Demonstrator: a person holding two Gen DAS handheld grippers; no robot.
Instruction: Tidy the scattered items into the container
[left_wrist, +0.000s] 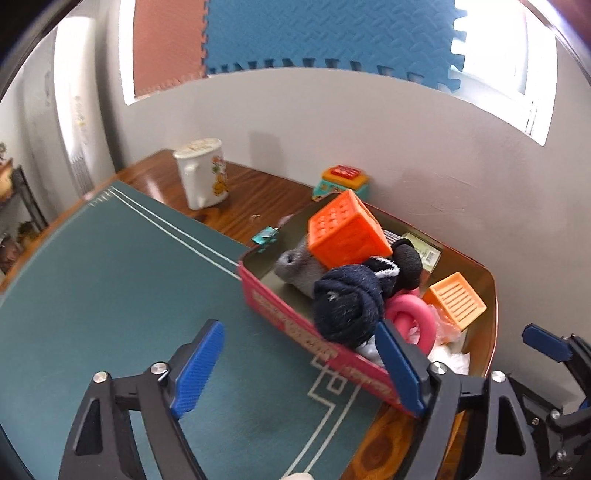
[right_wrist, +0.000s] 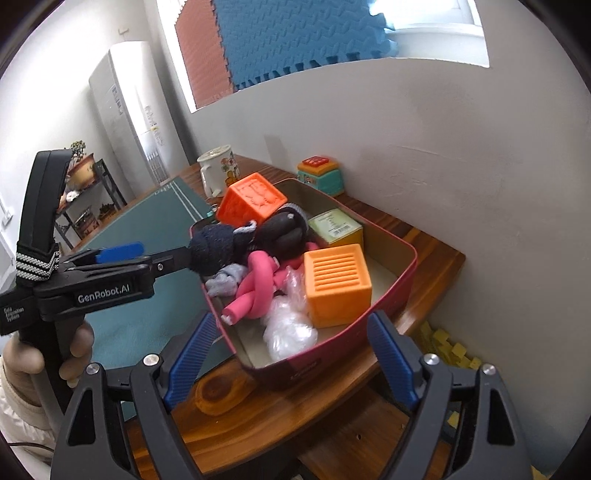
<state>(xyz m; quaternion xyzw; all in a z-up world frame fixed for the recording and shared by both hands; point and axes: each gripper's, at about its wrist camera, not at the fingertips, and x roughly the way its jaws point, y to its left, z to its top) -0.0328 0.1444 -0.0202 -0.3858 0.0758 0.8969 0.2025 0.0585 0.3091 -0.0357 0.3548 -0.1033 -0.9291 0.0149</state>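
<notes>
A red tin (left_wrist: 291, 325) (right_wrist: 399, 280) stands on the wooden table at the green mat's right edge. It holds a dark orange cube (left_wrist: 347, 229) (right_wrist: 255, 197), a light orange cube (left_wrist: 456, 301) (right_wrist: 338, 284), a navy sock ball (left_wrist: 347, 306) (right_wrist: 214, 249), a grey sock (left_wrist: 299, 267), a black sock (right_wrist: 282, 232), a pink knotted ring (left_wrist: 406, 321) (right_wrist: 255, 291), a green box (right_wrist: 336, 225) and clear plastic (right_wrist: 290, 328). My left gripper (left_wrist: 299, 367) is open and empty at the tin's near wall. My right gripper (right_wrist: 291, 354) is open and empty before the tin.
A white mug (left_wrist: 203, 173) (right_wrist: 218, 170) and a teal and orange toy (left_wrist: 341, 182) (right_wrist: 321, 175) stand on the table by the wall. A small teal clip (left_wrist: 264, 236) lies beside the tin. The green mat (left_wrist: 110, 295) covers the left of the table.
</notes>
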